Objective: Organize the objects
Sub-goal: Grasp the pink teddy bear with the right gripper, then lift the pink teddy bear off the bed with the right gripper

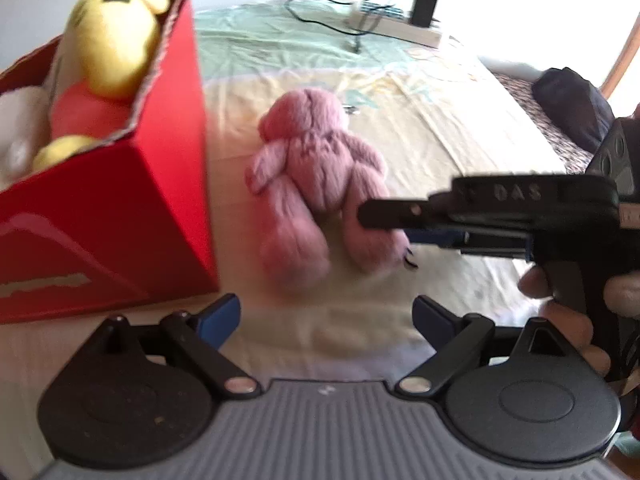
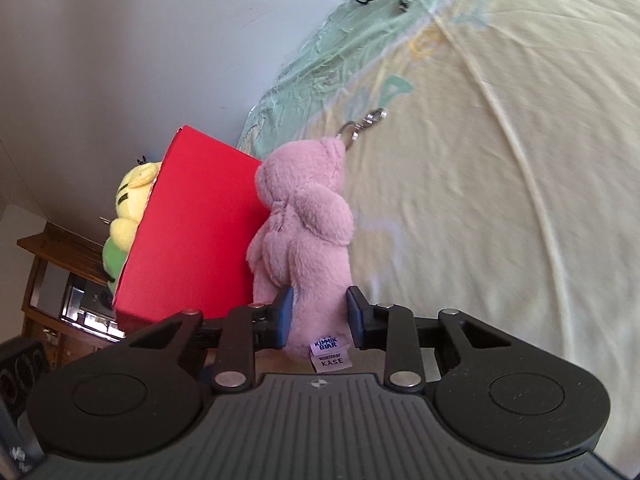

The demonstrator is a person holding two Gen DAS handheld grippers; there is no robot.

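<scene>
A: Which step is this?

B: The grasp. The right gripper [image 2: 319, 316] pinches a leg of the pink plush bear [image 1: 316, 176], which lies mid-bed [image 1: 460, 128] beside the red box [image 1: 120, 216]. The left gripper [image 1: 326, 314] hangs spread and empty.

A: Next?

B: Probably lift it over the box's rim. A yellow plush [image 1: 114, 36] already fills much of it.

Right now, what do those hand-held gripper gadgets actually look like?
Each hand-held gripper is black plastic with a ribbed grey base, two round black discs, silver pivot pins and blue finger pads. The right hand-held gripper, seen from the side, carries raised letters "DAS". No cables or sleeves show.
</scene>
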